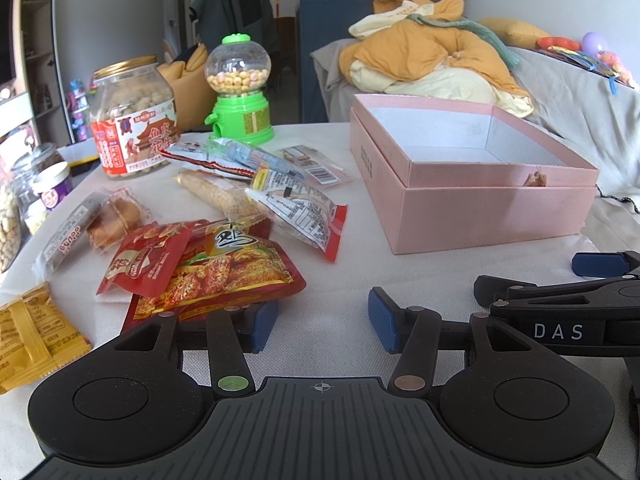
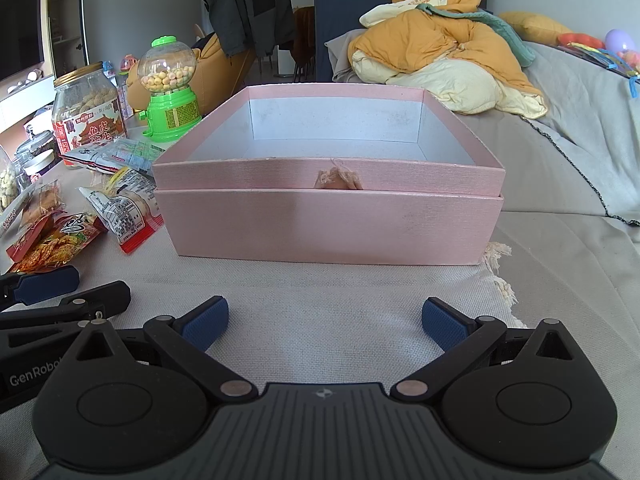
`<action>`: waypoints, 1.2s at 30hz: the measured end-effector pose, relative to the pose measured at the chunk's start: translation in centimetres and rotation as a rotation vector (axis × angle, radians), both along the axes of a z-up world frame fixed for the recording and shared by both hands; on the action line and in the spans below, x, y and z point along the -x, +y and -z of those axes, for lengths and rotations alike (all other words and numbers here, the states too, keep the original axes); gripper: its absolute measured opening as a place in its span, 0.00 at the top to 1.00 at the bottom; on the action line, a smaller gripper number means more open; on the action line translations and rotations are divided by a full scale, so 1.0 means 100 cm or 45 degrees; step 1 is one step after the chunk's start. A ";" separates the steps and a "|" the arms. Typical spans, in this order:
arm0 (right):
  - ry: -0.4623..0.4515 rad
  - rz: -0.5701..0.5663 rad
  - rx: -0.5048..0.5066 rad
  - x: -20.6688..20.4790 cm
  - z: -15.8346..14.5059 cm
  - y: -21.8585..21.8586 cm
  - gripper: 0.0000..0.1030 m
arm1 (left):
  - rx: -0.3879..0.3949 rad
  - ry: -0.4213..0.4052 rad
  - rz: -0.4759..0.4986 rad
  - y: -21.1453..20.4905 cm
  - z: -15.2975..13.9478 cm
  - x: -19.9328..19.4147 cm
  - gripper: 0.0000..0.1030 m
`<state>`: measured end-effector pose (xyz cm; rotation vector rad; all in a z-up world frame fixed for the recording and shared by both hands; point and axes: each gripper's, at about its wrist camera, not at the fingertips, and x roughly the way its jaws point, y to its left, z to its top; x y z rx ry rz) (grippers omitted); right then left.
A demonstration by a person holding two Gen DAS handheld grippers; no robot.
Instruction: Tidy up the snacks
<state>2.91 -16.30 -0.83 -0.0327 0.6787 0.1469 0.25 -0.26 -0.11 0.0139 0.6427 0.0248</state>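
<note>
Both hand-held grippers, left and right, released and empty on counter; nothing packed yet, next grab snack packet for pink box

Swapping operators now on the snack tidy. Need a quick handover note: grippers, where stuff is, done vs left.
Left hand-held gripper: open, nothing between the pads, low over the cloth just short of the red chicken-snack pouch.
Right hand-held gripper: open, empty, facing the front wall of the pink box.
Snack packets lie loose to the left of the box, in front of the peanut jar and the green candy dispenser.
Done: nothing visibly packed; what shows of the box interior is bare.
Left: move the packets into the box.
</note>
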 end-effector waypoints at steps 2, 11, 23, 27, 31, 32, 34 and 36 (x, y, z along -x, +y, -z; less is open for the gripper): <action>0.000 0.000 0.000 0.000 0.000 0.000 0.00 | -0.001 0.000 0.000 0.000 0.000 0.000 0.45; 0.000 0.000 0.000 0.000 0.000 0.000 0.00 | -0.005 0.000 0.000 0.000 -0.002 0.001 0.44; 0.000 -0.001 -0.002 0.000 0.000 0.000 0.00 | -0.003 0.000 0.000 0.000 -0.001 0.002 0.44; 0.000 -0.002 -0.003 -0.001 0.000 0.000 0.00 | 0.000 0.000 0.000 0.000 -0.001 0.002 0.45; 0.017 -0.009 -0.001 -0.003 -0.001 -0.001 0.00 | 0.081 -0.002 0.021 0.011 -0.005 0.009 0.46; 0.056 -0.022 0.004 -0.006 -0.004 -0.002 0.00 | 0.113 -0.010 0.036 0.016 -0.009 0.013 0.46; 0.133 -0.060 0.014 -0.013 -0.008 0.000 0.00 | 0.167 -0.044 0.047 0.033 -0.021 0.022 0.46; 0.139 -0.053 0.026 -0.013 -0.007 0.002 0.00 | 0.231 -0.072 0.015 0.058 -0.036 0.032 0.46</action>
